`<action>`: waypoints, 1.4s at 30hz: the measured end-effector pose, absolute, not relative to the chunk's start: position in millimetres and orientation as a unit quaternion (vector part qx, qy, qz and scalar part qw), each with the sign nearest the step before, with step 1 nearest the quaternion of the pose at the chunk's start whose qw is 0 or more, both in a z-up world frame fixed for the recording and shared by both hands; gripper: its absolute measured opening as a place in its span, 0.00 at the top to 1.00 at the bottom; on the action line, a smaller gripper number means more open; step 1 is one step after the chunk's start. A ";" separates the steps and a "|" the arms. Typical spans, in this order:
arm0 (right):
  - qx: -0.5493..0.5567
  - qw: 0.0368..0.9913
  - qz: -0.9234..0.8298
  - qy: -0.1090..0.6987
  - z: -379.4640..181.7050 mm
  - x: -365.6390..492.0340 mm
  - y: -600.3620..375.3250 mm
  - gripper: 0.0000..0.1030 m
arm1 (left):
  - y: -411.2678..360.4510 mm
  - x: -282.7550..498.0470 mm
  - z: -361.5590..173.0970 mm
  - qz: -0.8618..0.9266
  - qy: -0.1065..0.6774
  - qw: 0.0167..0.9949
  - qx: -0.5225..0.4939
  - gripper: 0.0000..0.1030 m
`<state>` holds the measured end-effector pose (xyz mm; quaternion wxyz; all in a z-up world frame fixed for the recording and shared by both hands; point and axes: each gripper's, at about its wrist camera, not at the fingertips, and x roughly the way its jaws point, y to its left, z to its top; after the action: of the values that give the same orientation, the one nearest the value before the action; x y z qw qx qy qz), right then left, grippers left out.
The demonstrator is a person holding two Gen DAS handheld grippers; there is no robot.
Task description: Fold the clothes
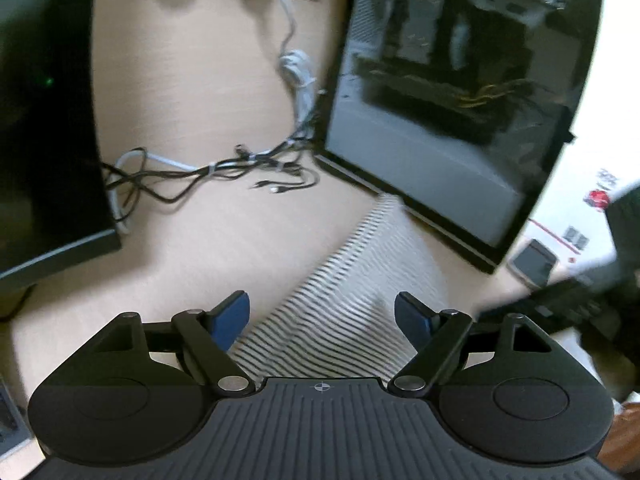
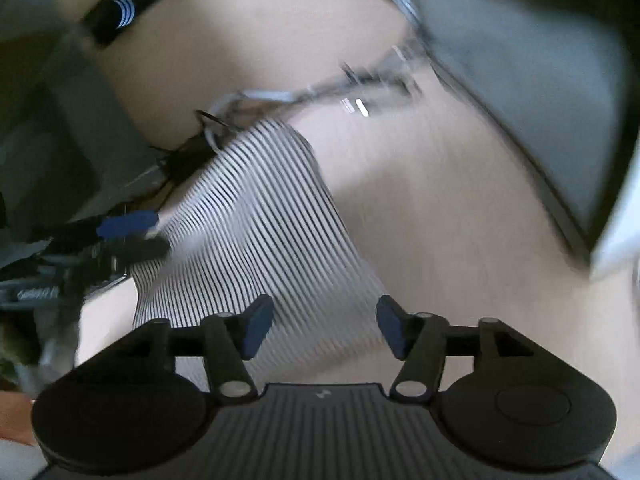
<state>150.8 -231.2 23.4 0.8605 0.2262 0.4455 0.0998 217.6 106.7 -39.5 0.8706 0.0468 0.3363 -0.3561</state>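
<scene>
Both the left gripper (image 1: 322,316) and right gripper (image 2: 325,326) hover spread apart, empty, above the striped garment (image 2: 256,224).

No legible text, brand or number is found in either view. On the left claw body (image 1: 323,387) a small crosshair mark is noted; on the right claw body (image 2: 321,394) a small pale emblem, too blurred to be read. Red and black print on a white box (image 1: 596,196) at the right edge of the left wrist view is smeared and cannot be read.
</scene>
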 end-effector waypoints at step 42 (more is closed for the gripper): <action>-0.191 0.896 0.287 0.279 55.2 194.6 -58.9 0.72 | 213.3 218.3 -50.1 -0.150 0.437 0.868 -0.181 0.14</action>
<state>194.6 -58.9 55.2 0.8962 -0.1907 0.2793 0.2872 218.3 213.3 -50.1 0.8680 -0.1812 0.4374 -0.1499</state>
